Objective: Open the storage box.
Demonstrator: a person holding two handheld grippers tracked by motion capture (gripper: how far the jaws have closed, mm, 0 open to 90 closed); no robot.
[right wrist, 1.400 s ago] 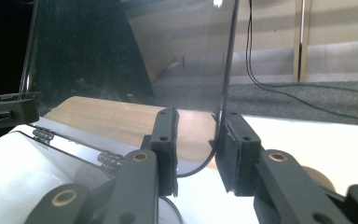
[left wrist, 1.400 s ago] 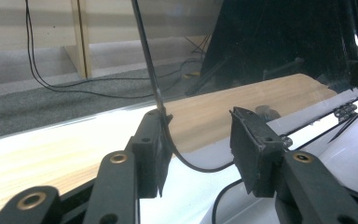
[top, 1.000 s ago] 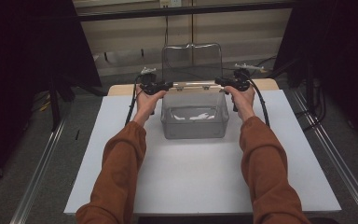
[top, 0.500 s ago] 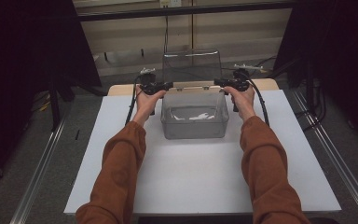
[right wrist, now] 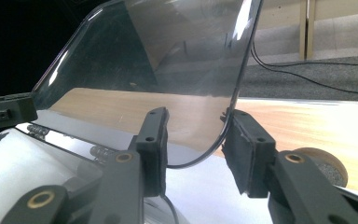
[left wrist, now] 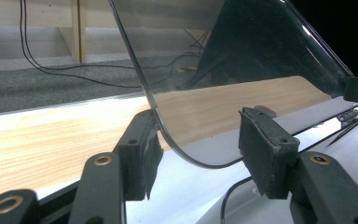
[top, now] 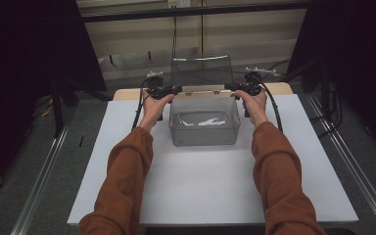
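A clear plastic box (top: 204, 133) stands on the white board (top: 200, 191), and its hinged clear lid (top: 200, 71) is raised upright at the back. My left gripper (top: 175, 90) is at the lid's lower left corner and my right gripper (top: 229, 87) at its lower right corner. In the left gripper view the lid (left wrist: 242, 70) passes between the left gripper's (left wrist: 200, 140) pads, touching one pad (left wrist: 142, 144) only. In the right gripper view the lid (right wrist: 168, 56) stands between the right gripper's (right wrist: 198, 137) pads with a gap on one side. Both pairs of jaws have just been opening.
Something white lies inside the box. A wooden tabletop (top: 127, 94) shows behind the board. Black cables (left wrist: 51, 70) run over the grey floor beyond. Metal rails (top: 39, 181) flank the table on both sides, with dark screens to the left and right.
The lid's top edge sits slightly lower in the high view than a second ago. Both hands have stayed where they were.
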